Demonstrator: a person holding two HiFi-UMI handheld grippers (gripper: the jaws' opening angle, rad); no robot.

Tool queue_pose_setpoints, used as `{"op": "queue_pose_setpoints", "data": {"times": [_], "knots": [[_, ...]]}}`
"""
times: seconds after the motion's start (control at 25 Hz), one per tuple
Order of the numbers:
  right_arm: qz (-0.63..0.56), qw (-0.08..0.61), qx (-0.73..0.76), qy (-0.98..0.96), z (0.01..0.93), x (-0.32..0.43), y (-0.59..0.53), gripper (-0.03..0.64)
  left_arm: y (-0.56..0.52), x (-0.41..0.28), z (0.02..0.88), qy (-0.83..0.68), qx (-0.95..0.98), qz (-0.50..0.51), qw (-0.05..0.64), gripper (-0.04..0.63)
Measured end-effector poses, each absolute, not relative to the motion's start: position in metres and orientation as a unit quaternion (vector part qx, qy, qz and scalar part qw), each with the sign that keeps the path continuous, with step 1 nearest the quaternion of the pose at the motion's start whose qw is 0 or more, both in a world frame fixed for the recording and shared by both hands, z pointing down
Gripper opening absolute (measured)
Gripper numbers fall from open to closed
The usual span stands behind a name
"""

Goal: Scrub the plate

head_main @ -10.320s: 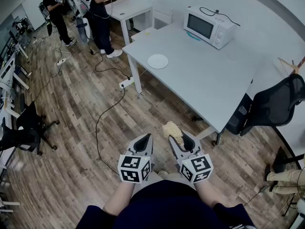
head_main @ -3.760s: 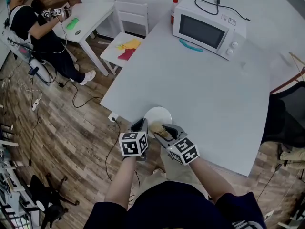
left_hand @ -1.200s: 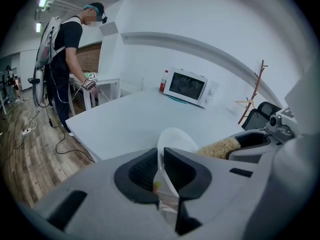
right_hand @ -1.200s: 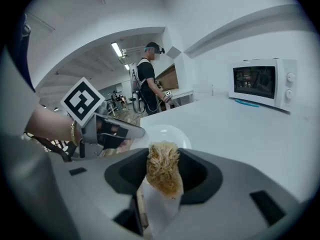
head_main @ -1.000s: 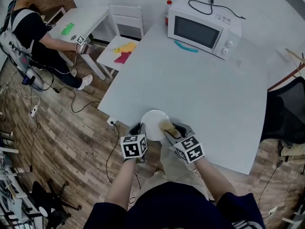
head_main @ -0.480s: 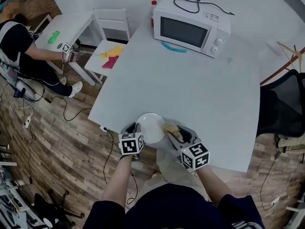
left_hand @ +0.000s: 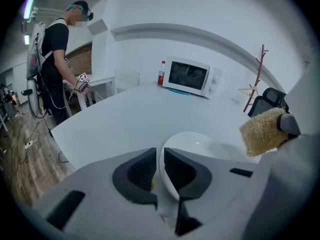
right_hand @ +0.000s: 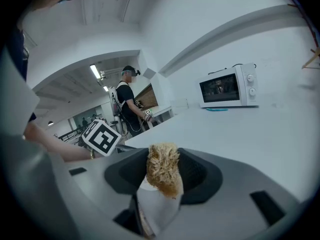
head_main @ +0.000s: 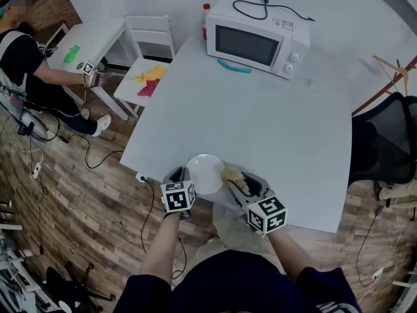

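Observation:
A round white plate (head_main: 206, 173) is held at its near-left rim over the table's front edge. My left gripper (head_main: 183, 177) is shut on that rim; in the left gripper view the plate (left_hand: 195, 146) rises between the two dark jaws of the left gripper (left_hand: 161, 170). My right gripper (head_main: 241, 184) is shut on a tan fibrous scrubber (head_main: 234, 176), which sits just right of the plate's edge. In the right gripper view the scrubber (right_hand: 162, 168) fills the gap in the right gripper (right_hand: 164, 179). From the left gripper view the scrubber (left_hand: 261, 130) shows at the right, apart from the plate.
The white table (head_main: 260, 109) carries a white microwave (head_main: 255, 34) at its far side, a teal item (head_main: 232, 66) before it and a red-capped bottle (head_main: 206, 10) beside it. A person (head_main: 26, 57) sits at a small table far left. A black chair (head_main: 384, 142) stands right.
The plate stays lifted in my left gripper with the scrubber just right of it. The head view has shifted slightly; the two grippers keep nearly the same stance as half a second ago.

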State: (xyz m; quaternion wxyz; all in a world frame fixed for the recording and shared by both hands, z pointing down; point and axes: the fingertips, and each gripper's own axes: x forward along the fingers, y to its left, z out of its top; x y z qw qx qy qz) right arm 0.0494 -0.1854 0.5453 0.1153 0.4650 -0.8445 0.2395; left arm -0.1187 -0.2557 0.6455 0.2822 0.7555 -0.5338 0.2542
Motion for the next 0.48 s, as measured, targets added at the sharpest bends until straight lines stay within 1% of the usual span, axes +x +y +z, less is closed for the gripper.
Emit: {"op": "queue_pose_setpoints", "data": {"times": [0.2,0.48], "knots": [[0.227,0.101,0.461,-0.852,0.527,0.045,-0.17,0.181,-0.231,-0.125,0.611,-0.548,0.757,0.226,0.275,0.046],[0.214,0.083,0.455,-0.861,0.503,0.026,-0.125,0.181,-0.167,-0.124,0.56,-0.554,0.769,0.174,0.268,0.043]]}}
